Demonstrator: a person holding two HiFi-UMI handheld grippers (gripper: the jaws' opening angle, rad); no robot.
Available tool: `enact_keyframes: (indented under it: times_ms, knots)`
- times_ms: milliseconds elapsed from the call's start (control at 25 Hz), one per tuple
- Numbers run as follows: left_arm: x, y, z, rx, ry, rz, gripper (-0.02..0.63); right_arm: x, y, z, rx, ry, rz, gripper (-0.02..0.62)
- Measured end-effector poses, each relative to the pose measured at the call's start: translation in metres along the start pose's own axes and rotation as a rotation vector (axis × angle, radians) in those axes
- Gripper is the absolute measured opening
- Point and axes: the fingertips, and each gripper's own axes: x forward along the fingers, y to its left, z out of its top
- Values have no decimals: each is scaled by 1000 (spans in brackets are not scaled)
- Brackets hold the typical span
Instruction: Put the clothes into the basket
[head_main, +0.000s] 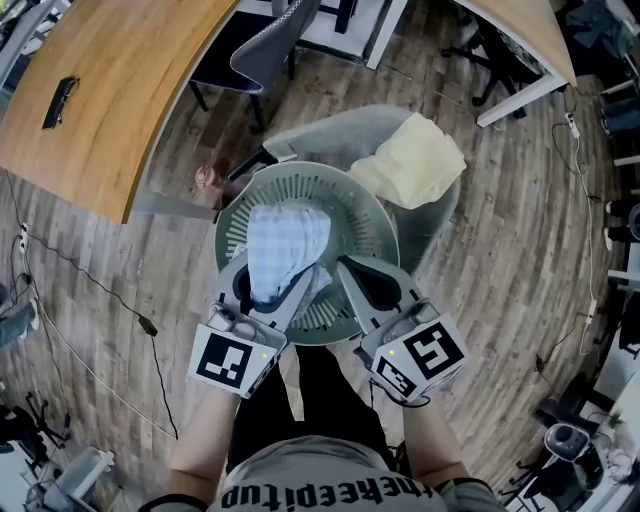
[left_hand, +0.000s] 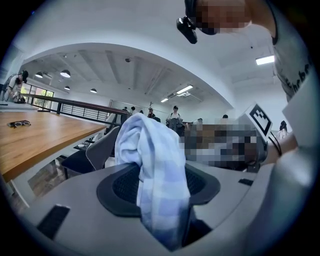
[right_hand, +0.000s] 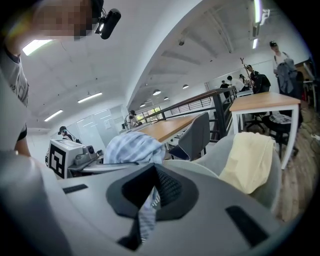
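A blue-and-white checked cloth (head_main: 288, 240) hangs bunched over the round grey slatted basket (head_main: 372, 212). My left gripper (head_main: 280, 290) is shut on its lower end; in the left gripper view the cloth (left_hand: 150, 145) rises as a thick fold out of the jaws of that gripper (left_hand: 159, 200). My right gripper (head_main: 350, 272) sits just to the right, over the basket's near rim. In the right gripper view a thin strip of the same cloth (right_hand: 132, 147) is pinched in its jaws (right_hand: 149, 197). A pale yellow cloth (head_main: 410, 160) lies on the grey armchair behind the basket.
The basket rests against a grey armchair (head_main: 330, 125) on the wood floor. A curved wooden table (head_main: 110, 90) stands at the upper left with an office chair (head_main: 270, 45) beside it. A white desk leg (head_main: 520, 100) is at the upper right. Cables (head_main: 120, 300) run over the floor on the left.
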Motion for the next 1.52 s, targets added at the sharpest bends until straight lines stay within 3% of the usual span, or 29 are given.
enact_keyframes:
  times_ms: [640,960,1520]
  knots:
    - [15,12,-55,-46,153,-2,235,15,-12,-32,62,61,-4,9]
    - [23,6,-70,8,218,-41,239,19,-15,-37,67,69,-4,9]
    - [26,0,-81,17,291,-57,269,18,-16,-35,64,68,-5,9]
